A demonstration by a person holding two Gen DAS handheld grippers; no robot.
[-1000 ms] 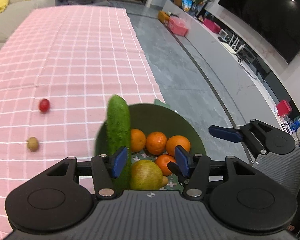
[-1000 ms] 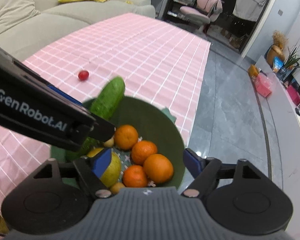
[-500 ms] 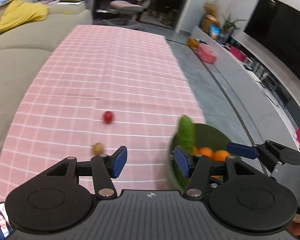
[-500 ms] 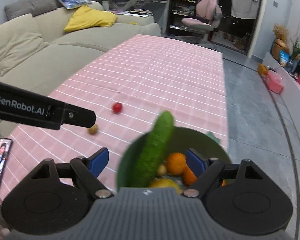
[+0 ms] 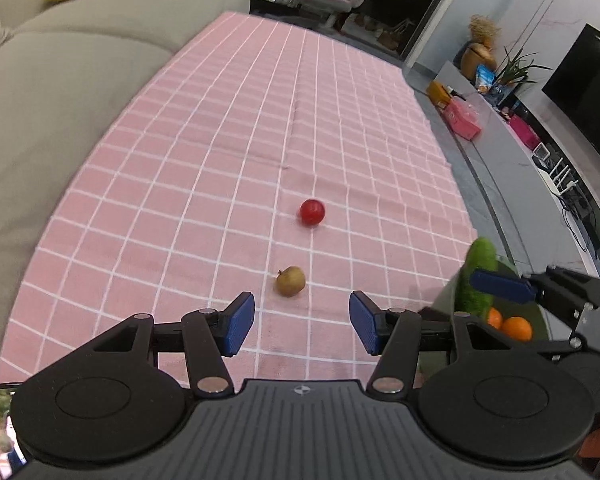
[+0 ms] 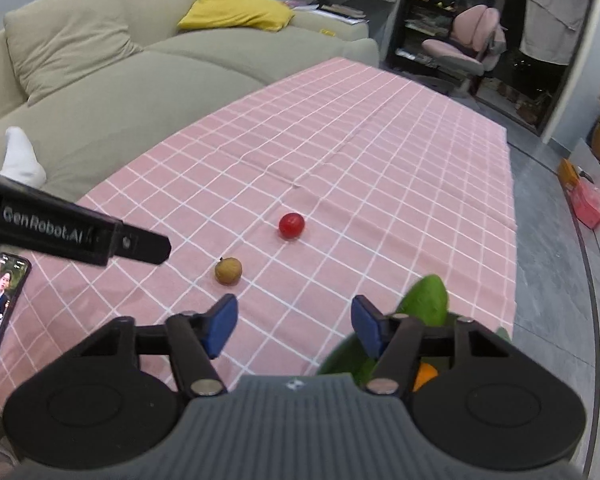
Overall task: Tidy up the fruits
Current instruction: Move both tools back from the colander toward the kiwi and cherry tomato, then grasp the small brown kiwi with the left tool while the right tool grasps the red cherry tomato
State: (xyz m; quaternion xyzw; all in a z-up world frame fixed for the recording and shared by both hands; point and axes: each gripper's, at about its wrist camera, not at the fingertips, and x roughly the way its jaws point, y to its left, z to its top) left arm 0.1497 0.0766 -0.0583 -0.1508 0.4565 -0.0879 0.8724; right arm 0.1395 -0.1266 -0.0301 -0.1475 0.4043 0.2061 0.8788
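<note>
A small brown fruit [image 5: 290, 281] and a red cherry tomato [image 5: 312, 212] lie on the pink checked tablecloth [image 5: 260, 120]. My left gripper [image 5: 302, 326] is open and empty, just short of the brown fruit. My right gripper [image 6: 294, 326] is open and empty; the brown fruit [image 6: 228, 271] and the tomato [image 6: 291, 225] lie ahead of it, to the left. A green bowl [image 5: 536, 312] at the table's right edge holds a cucumber [image 5: 478, 276] and oranges [image 5: 516, 327]. The cucumber [image 6: 426, 300] shows behind my right finger.
A beige sofa [image 6: 100, 80] runs along the table's left side. A phone [image 6: 0, 304] lies at the near left table edge. The table's right edge drops to grey floor [image 6: 548, 280]. A pink chair [image 6: 460, 52] stands beyond the far end.
Both grippers have swung left, away from the bowl and toward the two loose fruits. The left gripper's jaws have opened wider. The bowl now sits at the right edge of both views.
</note>
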